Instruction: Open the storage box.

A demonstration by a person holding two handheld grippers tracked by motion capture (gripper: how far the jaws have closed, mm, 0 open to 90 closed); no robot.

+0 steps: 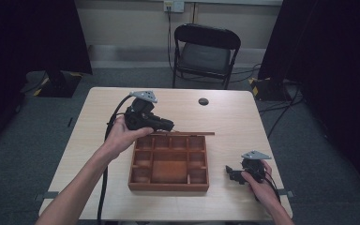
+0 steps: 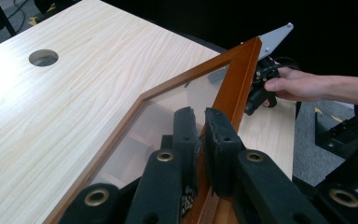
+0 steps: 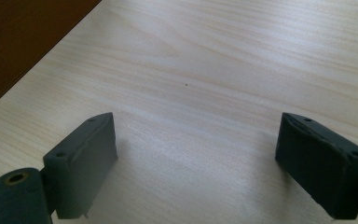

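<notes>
A brown wooden box (image 1: pixel 168 186) with several compartments sits in the middle of the table. Its lid (image 1: pixel 187 134), a wooden frame around a clear pane, stands raised above the box's far edge and looks edge-on from above. My left gripper (image 1: pixel 168 125) is shut on the lid's frame. In the left gripper view the jaws (image 2: pixel 200 126) pinch the wooden frame (image 2: pixel 235 79), with the pane (image 2: pixel 168 107) to their left. My right gripper (image 1: pixel 229 172) rests on the table right of the box, open, with bare tabletop between its jaws (image 3: pixel 196 154). The box's wall (image 3: pixel 23 42) is at the upper left.
The light wood table (image 1: pixel 98 140) has a round cable hole (image 1: pixel 203 101) near its far edge. A black folding chair (image 1: pixel 205 51) stands behind the table. Dark curtains and stand bases flank both sides. Cables trail from the left gripper over the table's front left.
</notes>
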